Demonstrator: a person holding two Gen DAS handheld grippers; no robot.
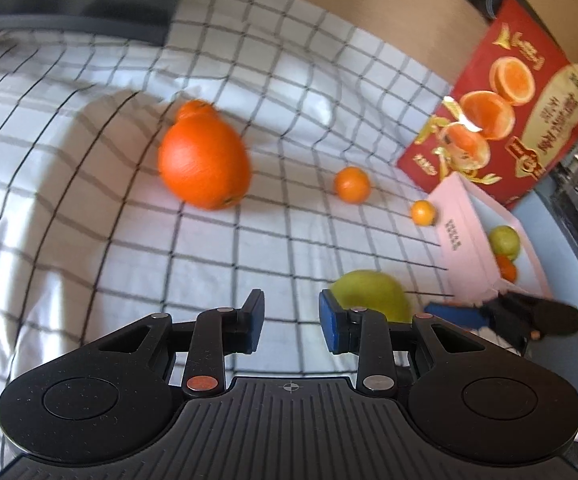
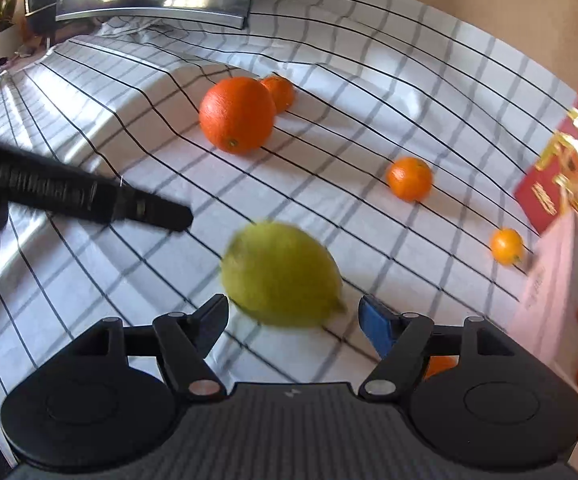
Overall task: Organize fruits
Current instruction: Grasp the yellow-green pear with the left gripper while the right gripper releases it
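Checked cloth [image 1: 89, 160] bears loose fruit | pink box [image 1: 463, 236] at its right edge: green fruit, orange inside | lemon [image 2: 281, 274] before right hand-held gripper [image 2: 293, 320], jaws apart, unpressed | left hand-held gripper [image 1: 291, 326] narrow, empty

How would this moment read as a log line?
right gripper: open, nearing yellow-green lemon | left gripper: shut, empty | pink box: partly filled
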